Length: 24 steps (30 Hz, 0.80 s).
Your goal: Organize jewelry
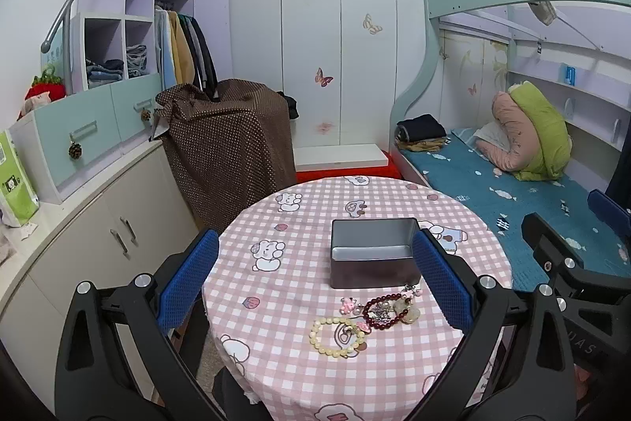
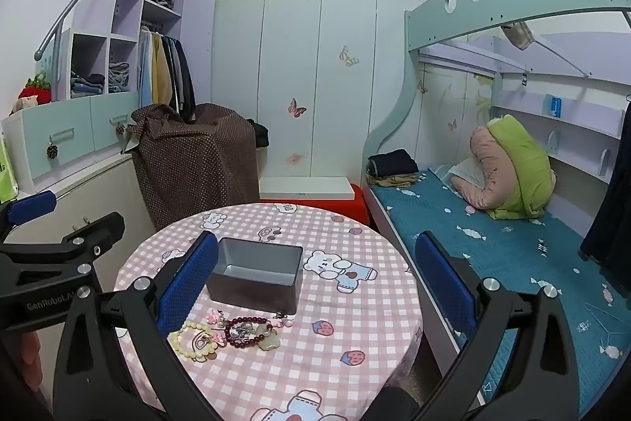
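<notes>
An open grey metal box [image 1: 372,255] [image 2: 256,273] stands empty on the round table with a pink checked cloth [image 1: 299,219] [image 2: 355,326]. Just in front of it lies a small heap of jewelry: a cream bead bracelet [image 1: 335,336] [image 2: 193,338], a dark red bead bracelet [image 1: 384,310] [image 2: 248,332], pink charms [image 1: 349,304] and a pale stone pendant [image 2: 268,340]. My left gripper [image 1: 315,287] hovers open above the table's near edge, nothing between its blue pads. My right gripper [image 2: 315,287] is likewise open and empty, to the right of the jewelry.
A bunk bed with a teal mattress [image 2: 512,247] runs along the right of the table. A brown dotted cloth covers something [image 1: 228,145] behind the table. White cabinets [image 1: 102,223] and open wardrobe shelves line the left wall. A red box [image 2: 355,208] sits behind the table.
</notes>
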Motion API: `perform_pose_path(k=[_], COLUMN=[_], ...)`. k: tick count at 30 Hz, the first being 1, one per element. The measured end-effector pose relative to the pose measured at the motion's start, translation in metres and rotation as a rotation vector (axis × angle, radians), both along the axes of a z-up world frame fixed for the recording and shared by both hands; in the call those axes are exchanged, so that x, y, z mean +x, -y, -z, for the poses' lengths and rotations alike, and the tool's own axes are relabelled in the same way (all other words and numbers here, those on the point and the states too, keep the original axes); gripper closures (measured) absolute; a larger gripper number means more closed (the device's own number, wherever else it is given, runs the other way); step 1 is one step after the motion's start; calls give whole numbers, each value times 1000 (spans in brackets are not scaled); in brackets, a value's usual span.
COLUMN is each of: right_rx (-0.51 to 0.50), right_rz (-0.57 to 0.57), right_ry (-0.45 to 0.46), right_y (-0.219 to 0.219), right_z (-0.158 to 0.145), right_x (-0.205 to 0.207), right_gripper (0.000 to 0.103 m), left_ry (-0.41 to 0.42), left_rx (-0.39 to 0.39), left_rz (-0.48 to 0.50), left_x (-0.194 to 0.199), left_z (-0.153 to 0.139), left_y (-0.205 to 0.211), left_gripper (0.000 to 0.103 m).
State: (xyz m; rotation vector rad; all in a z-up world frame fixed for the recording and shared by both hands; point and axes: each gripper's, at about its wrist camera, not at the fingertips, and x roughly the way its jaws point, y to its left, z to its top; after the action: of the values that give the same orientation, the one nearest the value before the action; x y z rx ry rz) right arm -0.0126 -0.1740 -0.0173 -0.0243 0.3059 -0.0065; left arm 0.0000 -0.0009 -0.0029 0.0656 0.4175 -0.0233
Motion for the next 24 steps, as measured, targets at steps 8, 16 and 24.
perform_pose_path(k=[8, 16, 24], right_rx=[2, 1, -1], right_rz=[-1, -4, 0], right_ry=[-2, -6, -13], right_y=[1, -1, -2], right_z=[1, 8, 8], right_x=[2, 5, 6], right_gripper=[7, 7, 7], left_ry=[-1, -2, -12], left_rx=[-2, -2, -10], left_rz=[1, 3, 11], left_x=[0, 1, 2], left_z=[-1, 0, 3], left_y=[0, -1, -5], left_gripper=[5, 5, 5])
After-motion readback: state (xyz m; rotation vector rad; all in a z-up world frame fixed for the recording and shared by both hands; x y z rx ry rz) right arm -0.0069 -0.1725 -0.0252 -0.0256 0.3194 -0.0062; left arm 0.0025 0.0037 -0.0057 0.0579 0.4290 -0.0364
